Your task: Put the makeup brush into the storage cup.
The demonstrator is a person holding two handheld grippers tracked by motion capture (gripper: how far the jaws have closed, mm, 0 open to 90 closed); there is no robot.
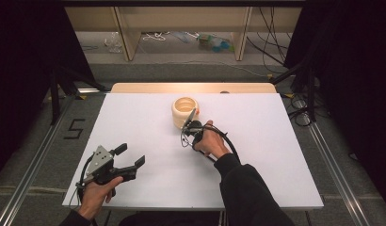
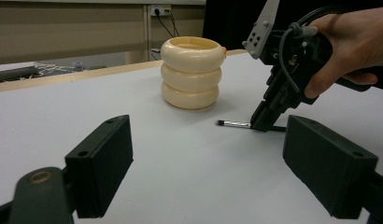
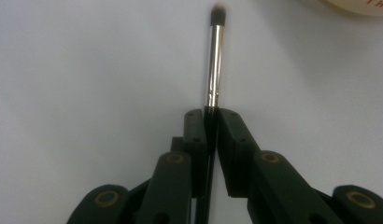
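left gripper view: right gripper clamps brush near cream holder; left gripper gapes.

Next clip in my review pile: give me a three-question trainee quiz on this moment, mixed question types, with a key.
1. True or false: the right gripper is shut on the brush.
2. The brush lies: A) inside the cream holder; B) flat on the white table, near the holder; C) in the left gripper.
3. How do the left gripper's jaws stand?

Key
1. True: the jaws pinch its dark handle; the metal ferrule and bristles stick out.
2. B.
3. Wide apart, nothing between them.
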